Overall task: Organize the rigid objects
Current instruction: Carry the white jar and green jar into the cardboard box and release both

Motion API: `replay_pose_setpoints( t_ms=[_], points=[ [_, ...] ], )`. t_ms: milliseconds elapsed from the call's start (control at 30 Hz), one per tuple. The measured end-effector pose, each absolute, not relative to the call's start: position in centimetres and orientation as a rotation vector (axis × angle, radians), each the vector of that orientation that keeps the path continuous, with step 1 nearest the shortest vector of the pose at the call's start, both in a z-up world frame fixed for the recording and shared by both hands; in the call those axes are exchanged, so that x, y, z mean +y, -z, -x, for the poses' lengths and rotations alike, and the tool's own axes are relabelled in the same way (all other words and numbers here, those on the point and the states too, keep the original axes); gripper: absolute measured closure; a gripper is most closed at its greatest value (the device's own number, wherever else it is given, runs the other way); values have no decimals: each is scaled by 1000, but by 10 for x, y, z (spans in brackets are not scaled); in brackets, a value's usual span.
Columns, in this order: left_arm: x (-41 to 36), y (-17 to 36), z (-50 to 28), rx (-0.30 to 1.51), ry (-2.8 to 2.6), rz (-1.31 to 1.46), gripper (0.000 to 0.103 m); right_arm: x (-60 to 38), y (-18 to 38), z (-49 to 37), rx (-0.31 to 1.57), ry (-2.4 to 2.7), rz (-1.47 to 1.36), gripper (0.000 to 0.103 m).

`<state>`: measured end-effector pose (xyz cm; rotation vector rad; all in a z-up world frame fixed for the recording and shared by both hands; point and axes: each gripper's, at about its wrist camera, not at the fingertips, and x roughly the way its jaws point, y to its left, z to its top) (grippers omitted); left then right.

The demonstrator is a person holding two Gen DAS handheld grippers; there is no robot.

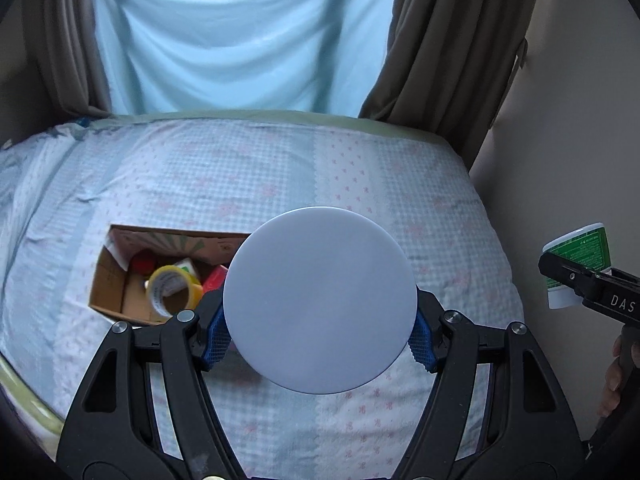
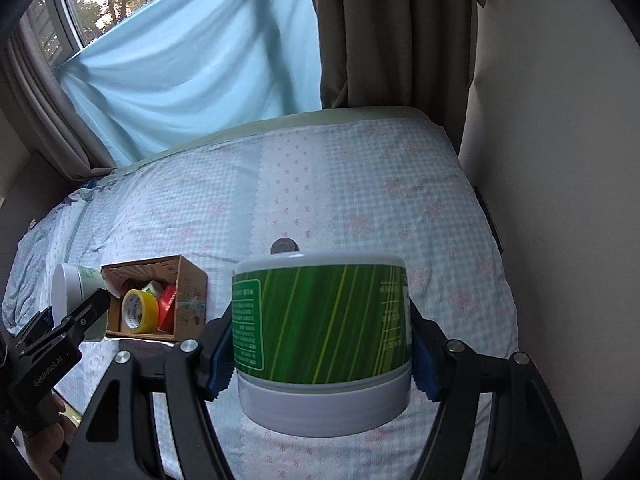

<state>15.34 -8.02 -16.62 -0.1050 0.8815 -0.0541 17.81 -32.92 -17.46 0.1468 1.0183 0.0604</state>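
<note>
Left tongs point(image 1: 320, 326) clamp a white-lidded jar point(image 1: 320, 300), seemingly lid-first; right tongs point(image 2: 322, 346) grip a green-labelled tub point(image 2: 320, 332).

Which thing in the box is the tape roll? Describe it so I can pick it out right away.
On the checked bedsheet sits an open cardboard box. Inside, toward its near end, stands the tape roll: a yellow ring with a hollow core, beside a red item, the only ring-shaped thing there.
</note>
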Motion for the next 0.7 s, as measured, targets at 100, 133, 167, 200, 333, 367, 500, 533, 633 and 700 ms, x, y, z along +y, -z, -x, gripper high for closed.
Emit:
replay_pose_setpoints(
  t_ms=[100, 133, 167, 200, 333, 367, 500, 533, 633, 700],
  points=[
    [-61, 151, -140, 870, 39, 119, 35, -311, 161, -168, 1004, -97, -147, 36],
    [-54, 148, -137, 866, 34, 122, 35, -305, 158, -165, 1000, -109, -147, 36],
    [-47, 146, -135, 863, 30, 124, 35, -296, 154, -163, 995, -123, -144, 36],
    [-39, 144, -132, 860, 26, 127, 35, -289, 151, -161, 992, -131, -139, 36],
    [1, 141, -127, 861, 20, 174, 35, -253, 144, -158, 985, -167, -118, 36],
    [14, 141, -128, 865, 17, 186, 35, -243, 142, -159, 984, -177, -116, 36],
    [61, 144, -137, 879, 16, 176, 35, -198, 138, -165, 977, -197, -113, 36],
    [72, 144, -140, 881, 16, 158, 35, -188, 138, -167, 975, -198, -118, 36],
    [110, 143, -151, 890, 33, 133, 35, -152, 137, -175, 969, -189, -143, 36],
    [134, 144, -159, 891, 47, 109, 35, -130, 137, -181, 975, -184, -165, 36]
  ],
)
